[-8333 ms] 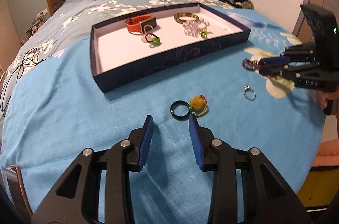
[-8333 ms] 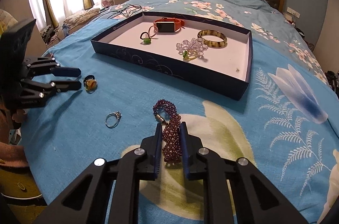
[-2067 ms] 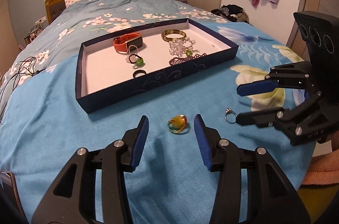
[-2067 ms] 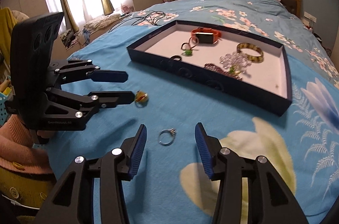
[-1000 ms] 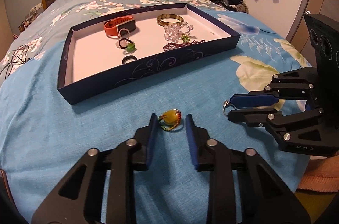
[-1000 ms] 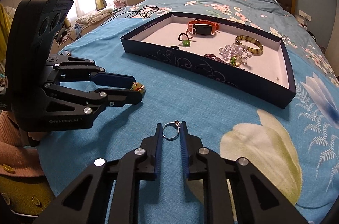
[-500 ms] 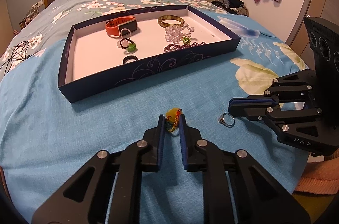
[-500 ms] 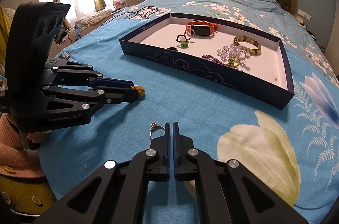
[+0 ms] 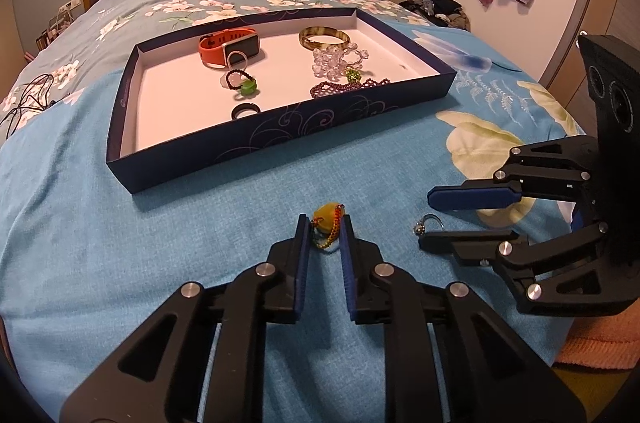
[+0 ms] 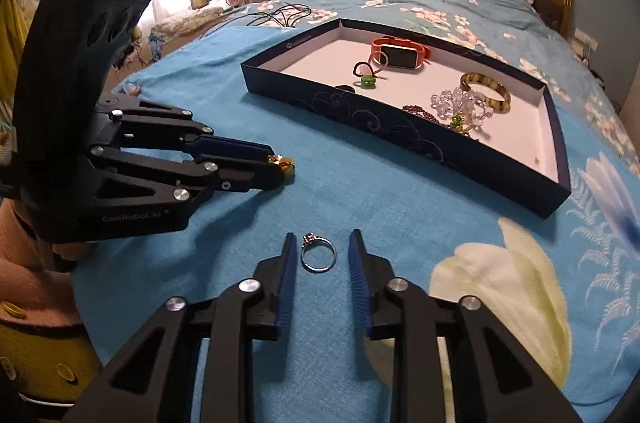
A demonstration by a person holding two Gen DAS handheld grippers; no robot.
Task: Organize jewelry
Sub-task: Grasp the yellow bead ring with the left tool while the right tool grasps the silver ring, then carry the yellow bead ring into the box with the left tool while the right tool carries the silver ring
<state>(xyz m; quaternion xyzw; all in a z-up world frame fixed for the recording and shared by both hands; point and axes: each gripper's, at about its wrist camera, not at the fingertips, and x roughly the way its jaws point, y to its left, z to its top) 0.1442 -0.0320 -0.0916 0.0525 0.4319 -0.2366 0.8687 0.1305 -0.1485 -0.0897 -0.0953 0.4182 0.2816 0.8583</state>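
We see the left gripper (image 9: 323, 227) closed on the yellow bead charm (image 9: 327, 217), whose cord loop is pinched between the blue pads; the charm's lower half is hidden behind the fingers. From the right wrist view only a yellow sliver of it shows past the fingertips. The right gripper (image 10: 322, 250) stands open, one finger on each side of the silver ring (image 10: 317, 255), which lies flat on the blue bedspread (image 10: 384, 207) touching neither pad. In the left wrist view the ring is half hidden behind the lower right finger.

Count in the navy tray (image 9: 280, 143): one orange smartwatch (image 9: 228, 46), one olive bangle (image 9: 324, 37), one clear crystal bracelet (image 9: 336, 61), one purple beaded bracelet (image 9: 348, 87), one black ring (image 9: 245, 111), one dark cord with a green bead (image 9: 242, 83). A small green piece at the crystal bracelet is too small for us to identify. From the right wrist view the tray's near wall cuts off the black ring and most of the purple bracelet.

Outside the tray: two pieces, charm and ring, near each other. Open bedspread lies between both grippers and the tray's near wall. A tangle of black cable (image 10: 276, 13) lies beyond the tray's far left corner.
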